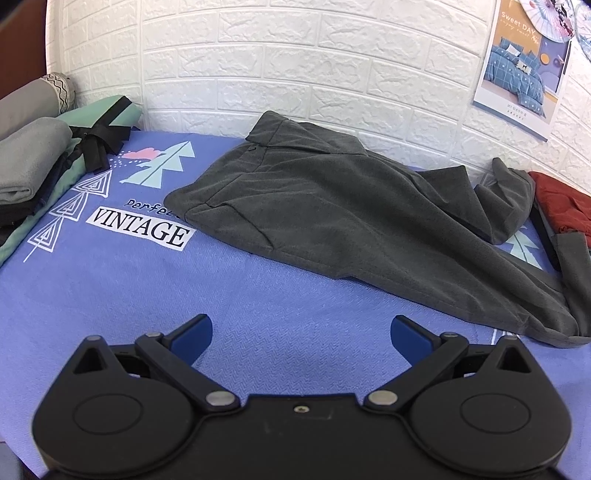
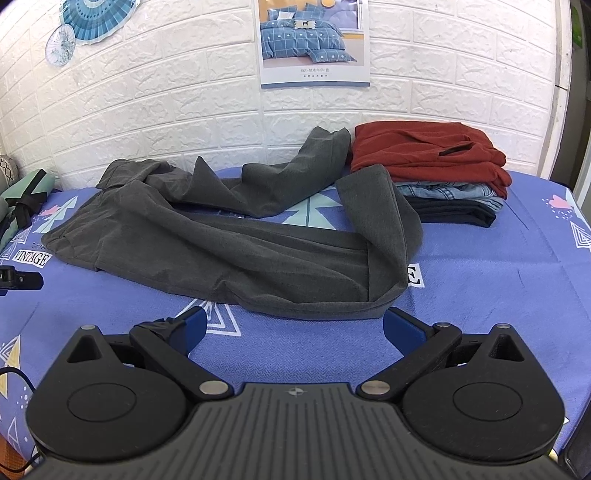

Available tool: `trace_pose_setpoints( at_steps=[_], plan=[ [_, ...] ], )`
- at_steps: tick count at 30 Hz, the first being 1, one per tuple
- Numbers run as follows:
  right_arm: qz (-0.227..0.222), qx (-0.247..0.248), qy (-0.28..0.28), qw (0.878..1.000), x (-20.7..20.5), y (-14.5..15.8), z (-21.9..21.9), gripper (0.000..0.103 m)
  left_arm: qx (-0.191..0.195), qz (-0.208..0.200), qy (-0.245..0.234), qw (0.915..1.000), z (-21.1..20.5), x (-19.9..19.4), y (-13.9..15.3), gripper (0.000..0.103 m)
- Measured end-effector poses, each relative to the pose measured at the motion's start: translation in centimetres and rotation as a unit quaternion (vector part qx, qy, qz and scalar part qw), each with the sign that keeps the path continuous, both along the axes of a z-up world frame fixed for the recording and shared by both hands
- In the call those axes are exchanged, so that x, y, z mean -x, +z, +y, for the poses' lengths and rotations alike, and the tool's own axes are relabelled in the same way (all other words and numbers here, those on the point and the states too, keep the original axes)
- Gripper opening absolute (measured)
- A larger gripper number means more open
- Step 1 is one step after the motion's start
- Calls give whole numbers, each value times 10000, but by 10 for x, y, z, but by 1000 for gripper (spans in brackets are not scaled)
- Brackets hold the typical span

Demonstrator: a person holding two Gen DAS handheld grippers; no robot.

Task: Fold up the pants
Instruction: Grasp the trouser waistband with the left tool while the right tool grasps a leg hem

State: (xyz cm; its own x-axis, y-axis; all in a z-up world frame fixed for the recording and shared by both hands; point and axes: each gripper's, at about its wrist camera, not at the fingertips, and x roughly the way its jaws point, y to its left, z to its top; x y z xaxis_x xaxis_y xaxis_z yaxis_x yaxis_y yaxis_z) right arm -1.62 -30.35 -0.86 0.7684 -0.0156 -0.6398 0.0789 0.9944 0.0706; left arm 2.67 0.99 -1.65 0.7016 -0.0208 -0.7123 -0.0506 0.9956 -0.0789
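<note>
- nearest in the left wrist view, the left gripper [image 1: 301,338] hangs over bare blue cloth, jaws spread wide with nothing between the blue pads.
- in the right wrist view the right gripper [image 2: 293,326] is likewise released and empty, its tips just short of the nearest fold of fabric.
- the bedsheet [image 2: 480,295] beneath is blue-purple, printed with triangles, trees and a "vintage" label [image 1: 140,229].
- the grey pants [image 2: 207,240] lie loosely spread across the middle of the sheet, waistband toward the left; one leg doubles back on itself near the right gripper, the other trails crumpled toward the wall.
- far right, a stack of folded clothes [image 2: 443,184] topped by a rust-red garment [image 2: 424,151] touches the pants' leg end.
- far left, another pile of folded grey and green items [image 1: 33,162] sits at the sheet's edge.
- behind, a white brick-pattern wall [image 2: 147,110] carries a bedding poster [image 2: 314,40] and paper fans [image 2: 85,18].
</note>
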Motion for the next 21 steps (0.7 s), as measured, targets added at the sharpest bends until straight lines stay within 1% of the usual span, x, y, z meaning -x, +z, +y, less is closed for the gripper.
trace_pose_setpoints(
  at_steps=[3, 5, 7, 10, 11, 12, 13, 14, 15, 16, 17, 18, 20, 21],
  plan=[
    [14, -11, -59, 10000, -2, -2, -3, 103, 21, -141, 32, 9999, 12, -8, 2, 91],
    [-6, -51, -133, 9999, -2, -4, -9, 103, 136, -318, 224, 9992, 31, -20, 2, 92],
    [-15, -140, -276, 9995, -3, -9, -18, 103, 354, -302, 550, 9974, 57, -38, -4, 92],
    [59, -309, -591, 9978, -8, -20, -33, 103, 908, -162, 876, 9919, 98, -69, -22, 81],
    [113, -372, -709, 9967, -9, -24, -37, 103, 1063, -50, 1006, 9892, 110, -79, -29, 69],
    [161, -440, -823, 9955, -11, -29, -42, 103, 1175, 21, 1131, 9866, 119, -89, -35, 63],
    [189, -508, -927, 9942, -12, -34, -46, 103, 1238, 49, 1260, 9843, 128, -97, -40, 62],
    [215, -570, -1020, 9929, -15, -38, -49, 103, 1247, 42, 1351, 9829, 133, -102, -44, 56],
    [240, -623, -1096, 9917, -17, -42, -52, 103, 1251, 40, 1414, 9820, 139, -109, -47, 47],
    [260, -681, -1186, 9903, -19, -46, -55, 103, 1288, 49, 1443, 9811, 143, -115, -49, 40],
    [272, -732, -1277, 9887, -22, -48, -57, 103, 1355, 53, 1447, 9801, 146, -119, -51, 36],
    [268, -772, -1352, 9874, -25, -51, -59, 103, 1398, 41, 1456, 9794, 149, -123, -53, 29],
    [237, -817, -1478, 9853, -32, -55, -62, 103, 1406, -38, 1444, 9795, 150, -129, -52, 18],
    [232, -824, -1559, 9841, -36, -57, -64, 103, 1400, -70, 1429, 9798, 151, -132, -52, 11]
  ],
)
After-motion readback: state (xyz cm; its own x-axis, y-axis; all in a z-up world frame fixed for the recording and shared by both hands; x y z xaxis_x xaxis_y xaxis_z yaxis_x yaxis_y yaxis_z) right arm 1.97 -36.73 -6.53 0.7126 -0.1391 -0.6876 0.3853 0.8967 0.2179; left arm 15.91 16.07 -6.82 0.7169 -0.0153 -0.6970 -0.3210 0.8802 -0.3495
